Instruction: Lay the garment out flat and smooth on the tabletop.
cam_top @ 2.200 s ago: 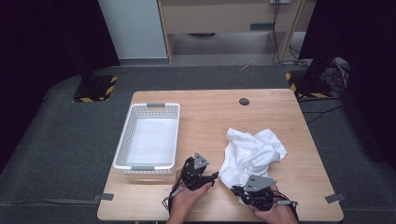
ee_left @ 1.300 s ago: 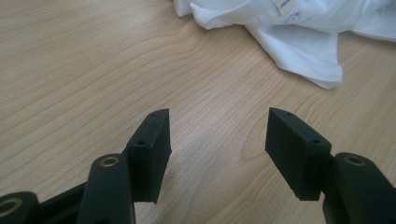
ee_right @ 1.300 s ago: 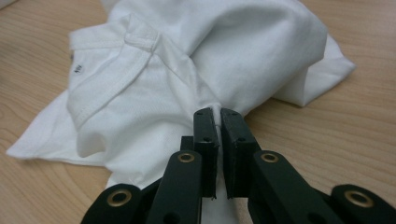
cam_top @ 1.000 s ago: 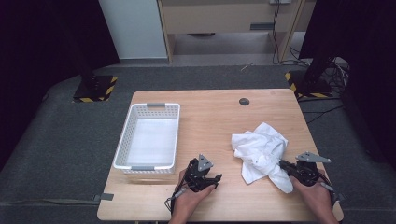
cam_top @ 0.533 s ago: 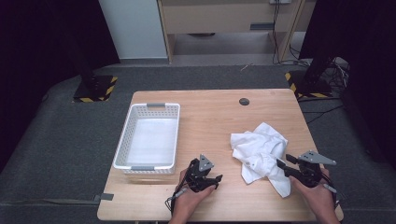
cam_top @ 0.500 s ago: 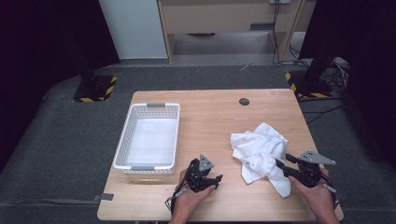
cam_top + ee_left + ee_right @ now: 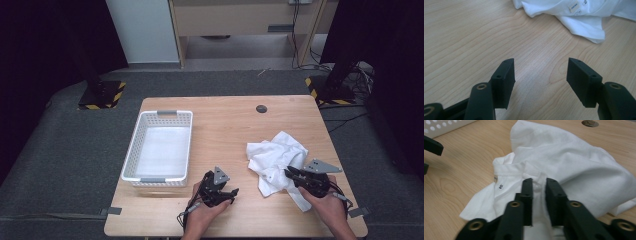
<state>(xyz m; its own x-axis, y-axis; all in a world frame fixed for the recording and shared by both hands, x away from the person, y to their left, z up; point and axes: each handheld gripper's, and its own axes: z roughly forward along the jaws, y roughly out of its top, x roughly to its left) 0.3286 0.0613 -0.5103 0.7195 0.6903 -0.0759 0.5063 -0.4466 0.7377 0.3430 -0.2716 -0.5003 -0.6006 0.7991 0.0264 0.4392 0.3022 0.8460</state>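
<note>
Right gripper [image 7: 537, 182] pinches a fold of the crumpled white cotton shirt [image 7: 276, 155] lying on the right of the pale wooden counter [image 7: 225, 120]; fingers narrow around cloth. Left gripper [image 7: 540, 68] idles, fingers wide. Best lift slowly, keeping the fold pinched deep.

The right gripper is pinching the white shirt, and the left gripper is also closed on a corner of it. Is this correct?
Not quite. The right gripper is indeed pinching the white shirt, but the left gripper is not closed on it. The left gripper view shows its jaws wide apart over bare wooden table, with the shirt lying farther ahead, untouched.
</note>
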